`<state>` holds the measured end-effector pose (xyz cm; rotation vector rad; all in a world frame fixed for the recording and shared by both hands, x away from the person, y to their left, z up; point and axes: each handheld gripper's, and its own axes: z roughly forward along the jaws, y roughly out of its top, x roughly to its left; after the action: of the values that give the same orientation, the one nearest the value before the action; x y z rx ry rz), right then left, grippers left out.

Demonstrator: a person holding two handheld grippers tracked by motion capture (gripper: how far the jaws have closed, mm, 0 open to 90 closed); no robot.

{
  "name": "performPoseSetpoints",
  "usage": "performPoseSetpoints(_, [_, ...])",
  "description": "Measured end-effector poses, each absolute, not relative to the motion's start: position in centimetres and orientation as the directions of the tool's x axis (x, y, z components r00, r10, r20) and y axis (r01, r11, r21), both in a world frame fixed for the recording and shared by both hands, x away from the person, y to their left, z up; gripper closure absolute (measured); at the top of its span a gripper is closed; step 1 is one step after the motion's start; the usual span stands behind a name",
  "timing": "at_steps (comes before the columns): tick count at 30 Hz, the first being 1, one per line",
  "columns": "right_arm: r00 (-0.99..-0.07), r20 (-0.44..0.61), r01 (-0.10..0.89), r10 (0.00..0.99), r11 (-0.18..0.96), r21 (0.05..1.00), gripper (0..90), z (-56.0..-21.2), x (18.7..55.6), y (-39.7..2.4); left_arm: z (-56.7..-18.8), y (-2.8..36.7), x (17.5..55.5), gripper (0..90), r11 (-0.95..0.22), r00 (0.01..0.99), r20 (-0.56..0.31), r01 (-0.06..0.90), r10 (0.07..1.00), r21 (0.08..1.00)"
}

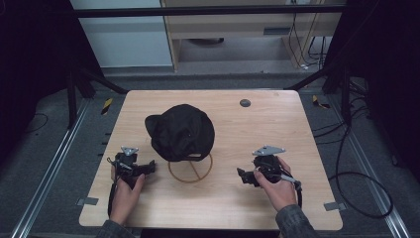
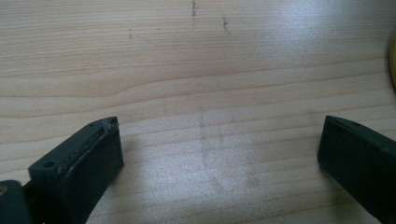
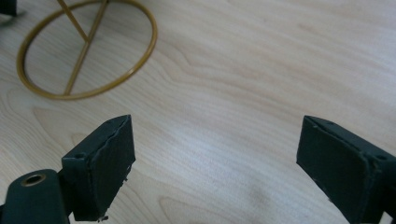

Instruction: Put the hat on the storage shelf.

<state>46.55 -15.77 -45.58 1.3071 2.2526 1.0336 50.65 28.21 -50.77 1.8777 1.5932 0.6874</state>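
A black cap sits on top of a gold wire stand whose ring base rests on the wooden table. My left gripper lies on the table just left of the ring, held by a hand, jaws wide open over bare wood. My right gripper lies to the right of the stand, also open with nothing between its jaws. The gold ring base appears at the upper left in the right gripper view.
A small dark round disc sits near the table's far edge. Metal rails run along both sides of the table, and cables lie on the floor at the right. Cabinets stand behind the table.
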Motion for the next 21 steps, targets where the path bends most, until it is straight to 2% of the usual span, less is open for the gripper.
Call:
performPoseSetpoints(7, [-0.507, 0.088, 0.630, 0.857, 0.299, 0.716, 11.3, -47.5, 45.9, -15.8, -50.8, 28.2, 50.7, 0.0, -0.122, 0.156, 0.018, 0.691, 0.988, 0.713])
performPoseSetpoints(21, [-0.499, 0.093, 0.636, 0.862, 0.291, 0.715, 11.0, -49.2, 45.6, -15.7, -50.8, 28.2, 50.7, 0.0, -0.122, 0.156, 0.018, 0.691, 0.988, 0.713])
